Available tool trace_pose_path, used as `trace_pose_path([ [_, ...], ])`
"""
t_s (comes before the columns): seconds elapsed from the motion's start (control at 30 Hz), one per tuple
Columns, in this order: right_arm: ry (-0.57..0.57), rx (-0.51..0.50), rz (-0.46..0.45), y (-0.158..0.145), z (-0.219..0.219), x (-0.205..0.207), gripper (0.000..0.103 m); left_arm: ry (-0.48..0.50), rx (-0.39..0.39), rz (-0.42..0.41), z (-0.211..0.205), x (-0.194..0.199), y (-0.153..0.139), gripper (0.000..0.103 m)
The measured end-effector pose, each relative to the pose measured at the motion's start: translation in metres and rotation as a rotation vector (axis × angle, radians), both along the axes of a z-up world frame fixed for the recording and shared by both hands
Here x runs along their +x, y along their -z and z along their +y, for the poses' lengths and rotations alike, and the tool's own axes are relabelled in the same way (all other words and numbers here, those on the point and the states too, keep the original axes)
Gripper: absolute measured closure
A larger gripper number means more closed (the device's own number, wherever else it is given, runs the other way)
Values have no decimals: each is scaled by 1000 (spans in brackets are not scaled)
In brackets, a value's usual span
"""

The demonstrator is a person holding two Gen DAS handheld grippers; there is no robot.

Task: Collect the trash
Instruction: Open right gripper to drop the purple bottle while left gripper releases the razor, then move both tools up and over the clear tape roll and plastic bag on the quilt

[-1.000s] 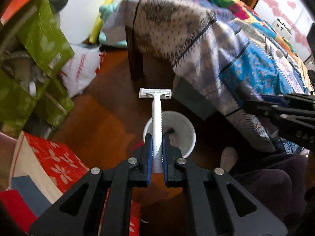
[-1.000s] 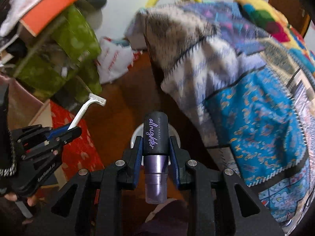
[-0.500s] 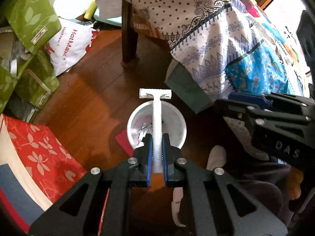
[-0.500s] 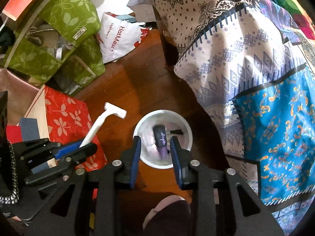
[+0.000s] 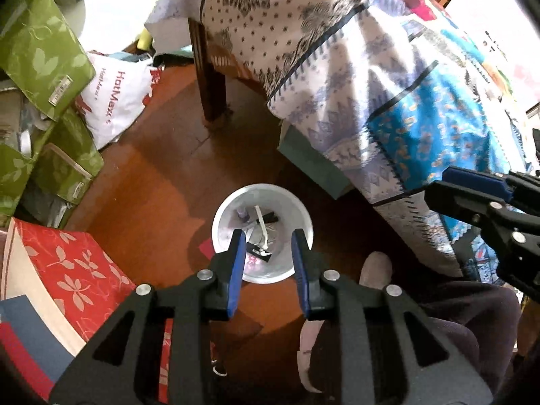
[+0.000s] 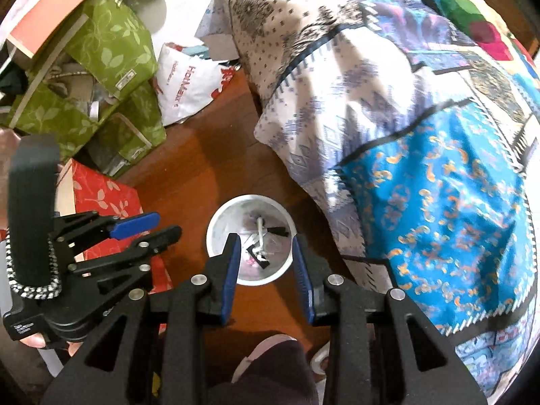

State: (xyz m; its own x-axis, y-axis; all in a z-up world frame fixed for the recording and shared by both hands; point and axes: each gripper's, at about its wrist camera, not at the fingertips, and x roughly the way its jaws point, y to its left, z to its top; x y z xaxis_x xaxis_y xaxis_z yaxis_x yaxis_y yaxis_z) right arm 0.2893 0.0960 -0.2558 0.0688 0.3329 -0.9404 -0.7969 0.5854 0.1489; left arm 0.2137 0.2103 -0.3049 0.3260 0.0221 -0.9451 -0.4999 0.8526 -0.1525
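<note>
both tongs point down at the floor over a white bin [image 5: 305, 216]. the left gripper [image 5: 266, 263] is opening its jaws and nothing is between them. the right gripper [image 6: 266, 261] stands a little apart too, released, with nothing in its grasp. down in the bin lies the white razor [image 5: 262, 229], leaning among dark scraps and something pale purple that i cannot make out well; the blue pads hide part of the rim on both sides. just beside the bin a foot in a light sock [image 5: 373, 270] shows, cut off by the dark trouser leg. on the left of the wooden floor [image 5: 162, 182] lies a red box with white leaves [image 5: 67, 270], only partly seen. further away are green leaf-pattern bags [image 6: 111, 50] with small labels too tiny to read. next to them a white plastic bag [image 5: 116, 98] carries red letters, "hotmax". farthest is the bed with a patchwork cover [image 6: 422, 135] which hangs low and hides the frame, only one dark wooden leg [image 5: 211, 77] comes out.
</note>
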Motion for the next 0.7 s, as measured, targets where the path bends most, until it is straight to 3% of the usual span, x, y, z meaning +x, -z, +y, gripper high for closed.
trace_pose_path([
  [0.33, 54, 73, -68, -44, -36, -9, 74, 19, 109, -134, -26, -26, -82, 77],
  [0.7, 127, 224, -291, -131, -95, -30, 74, 57, 236, -304, -71, -36, -179, 70],
])
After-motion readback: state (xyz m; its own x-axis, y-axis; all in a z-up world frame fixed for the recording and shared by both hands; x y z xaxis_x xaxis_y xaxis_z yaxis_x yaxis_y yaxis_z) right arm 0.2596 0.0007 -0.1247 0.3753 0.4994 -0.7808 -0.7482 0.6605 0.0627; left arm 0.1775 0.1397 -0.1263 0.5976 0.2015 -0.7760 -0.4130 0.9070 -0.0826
